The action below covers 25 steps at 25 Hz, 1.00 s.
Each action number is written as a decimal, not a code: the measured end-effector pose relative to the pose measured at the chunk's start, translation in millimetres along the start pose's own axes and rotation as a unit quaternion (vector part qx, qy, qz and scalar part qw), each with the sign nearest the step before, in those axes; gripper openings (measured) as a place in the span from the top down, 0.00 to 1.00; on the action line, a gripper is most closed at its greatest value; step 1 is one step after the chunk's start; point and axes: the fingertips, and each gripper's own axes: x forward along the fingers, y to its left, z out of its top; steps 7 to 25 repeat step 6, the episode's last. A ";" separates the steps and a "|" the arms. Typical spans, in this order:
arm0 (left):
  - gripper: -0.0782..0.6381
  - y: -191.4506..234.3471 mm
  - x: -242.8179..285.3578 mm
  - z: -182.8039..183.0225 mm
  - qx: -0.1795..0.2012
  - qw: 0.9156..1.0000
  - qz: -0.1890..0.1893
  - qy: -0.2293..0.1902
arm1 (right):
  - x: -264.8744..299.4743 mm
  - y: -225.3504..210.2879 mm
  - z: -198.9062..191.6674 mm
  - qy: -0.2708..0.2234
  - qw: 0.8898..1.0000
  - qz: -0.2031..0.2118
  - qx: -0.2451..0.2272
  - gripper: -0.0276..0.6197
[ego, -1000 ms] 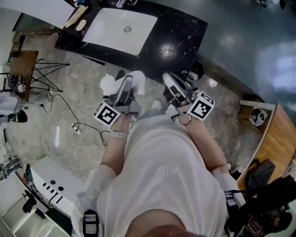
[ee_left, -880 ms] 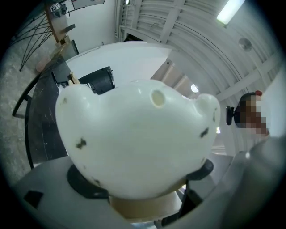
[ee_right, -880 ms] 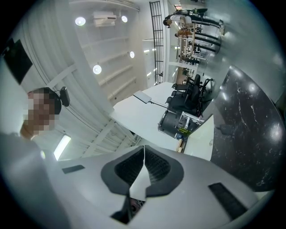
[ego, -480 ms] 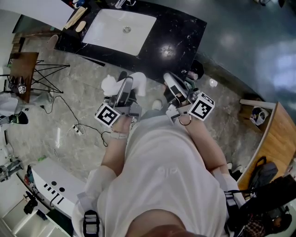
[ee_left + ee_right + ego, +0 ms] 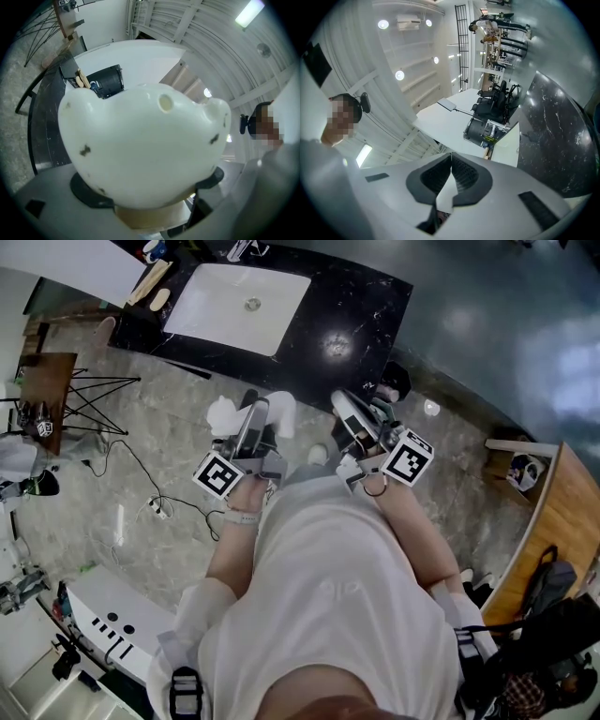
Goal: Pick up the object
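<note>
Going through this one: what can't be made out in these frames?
- Left gripper view: white object fills the frame, identity unclear; base hidden between the pads of the left gripper.
- Head view: small items on the counter too small; floor underfoot hidden by the torso.

Smooth white object (image 5: 140,150), glossy black countertop (image 5: 361,301)

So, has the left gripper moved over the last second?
No. The left gripper, shut on the white object, still sits just off the black counter's near edge, as before.
</note>
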 end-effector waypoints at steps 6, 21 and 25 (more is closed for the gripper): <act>0.19 -2.1 5.1 -11.3 0.002 1.000 0.009 0.014 | -7.5 1.4 6.5 -0.002 1.000 -0.003 0.001 0.92; 0.19 -2.1 5.1 -11.3 0.002 1.000 0.009 0.014 | -7.5 1.4 6.5 -0.002 1.000 -0.003 0.001 0.92; 0.19 -2.1 5.1 -11.3 0.002 1.000 0.009 0.014 | -7.5 1.4 6.5 -0.002 1.000 -0.003 0.001 0.92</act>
